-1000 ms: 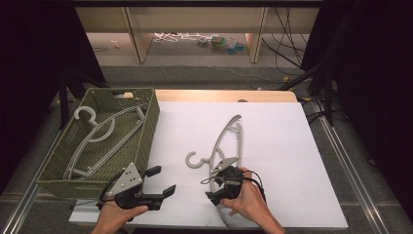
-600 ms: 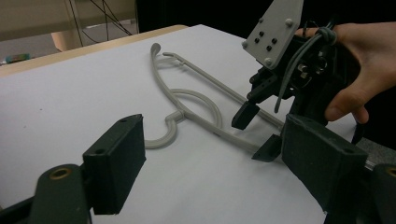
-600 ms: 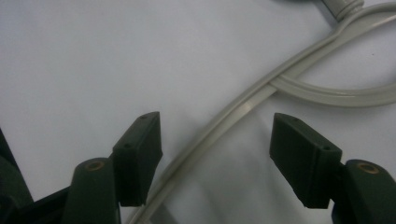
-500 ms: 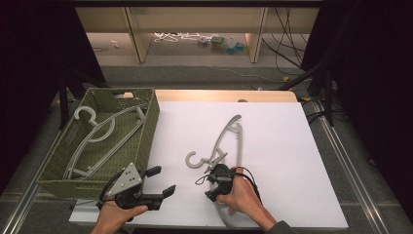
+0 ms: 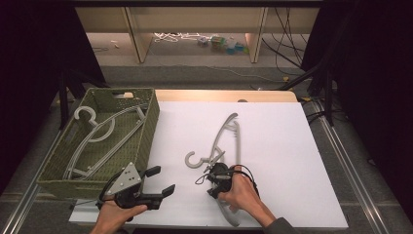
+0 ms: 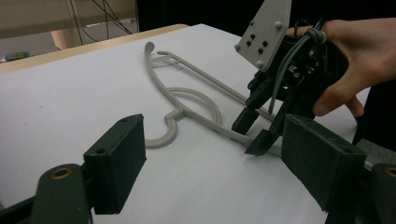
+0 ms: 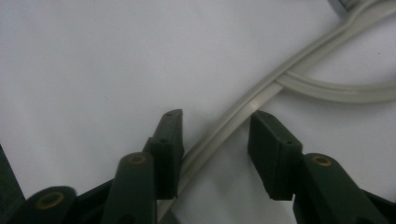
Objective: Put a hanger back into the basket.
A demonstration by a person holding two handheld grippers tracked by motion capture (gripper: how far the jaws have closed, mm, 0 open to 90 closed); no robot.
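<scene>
A grey plastic hanger (image 5: 229, 131) lies flat on the white table top, hook toward the left. My right gripper (image 5: 210, 178) points down at its lower arm, just below the hook. In the right gripper view the hanger's arm (image 7: 261, 93) runs between the two jaws of the right gripper (image 7: 212, 135). The jaws have just been closing around it, and a gap still shows on the right side. From the left gripper view, the right gripper (image 6: 252, 134) straddles the hanger (image 6: 187, 88). My left gripper (image 5: 163, 179) rests open and holds nothing near the table's front edge, with the left gripper (image 6: 215, 158) jaws wide apart.
A green woven basket (image 5: 151, 122) stands at the left of the table with another grey hanger (image 5: 97, 131) lying in it. Beyond the table's far edge are a low shelf and cables on the floor (image 5: 292, 53). Dark stands flank both sides.
The right hand has shifted slightly toward the hanger's neck and its jaws have narrowed around the hanger's arm. The left gripper has stayed put.
</scene>
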